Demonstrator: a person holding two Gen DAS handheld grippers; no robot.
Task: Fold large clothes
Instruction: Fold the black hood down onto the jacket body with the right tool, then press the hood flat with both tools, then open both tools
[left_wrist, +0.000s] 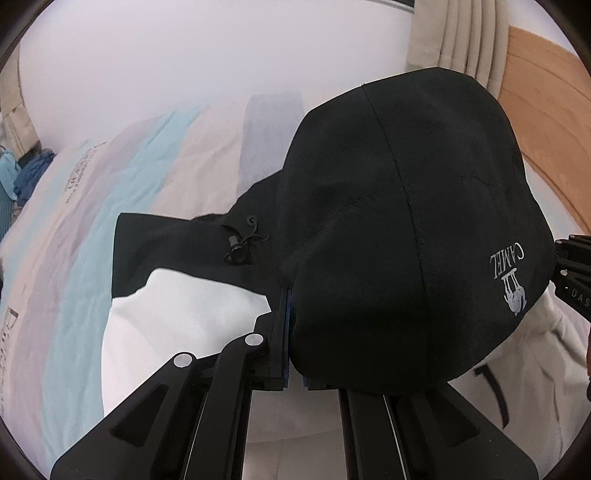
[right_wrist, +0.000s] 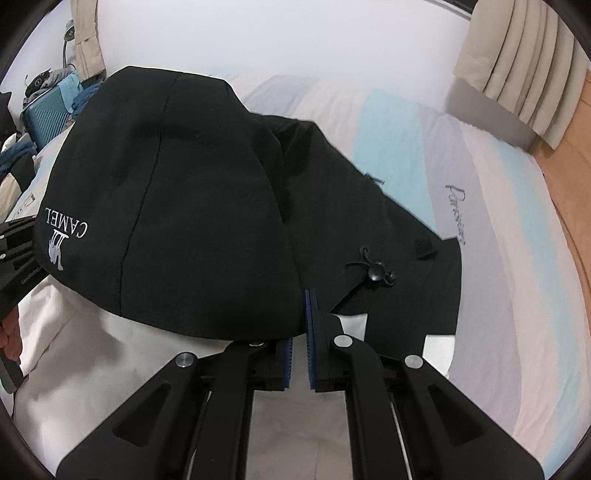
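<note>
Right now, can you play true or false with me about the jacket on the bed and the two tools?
1. The black hood has the word CAMEL on it. True.
2. The left tool is wide open and holds nothing. False: it is shut on the hood's edge.
3. The right tool pinches the hood too. True.
4. The bed cover is plain red. False: it has pale blue, grey and cream stripes.
5. A black cord toggle sits on the jacket. True.

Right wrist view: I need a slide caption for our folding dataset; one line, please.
Right tongs shut on black hood of a jacket lying on a striped bedspread.
</note>
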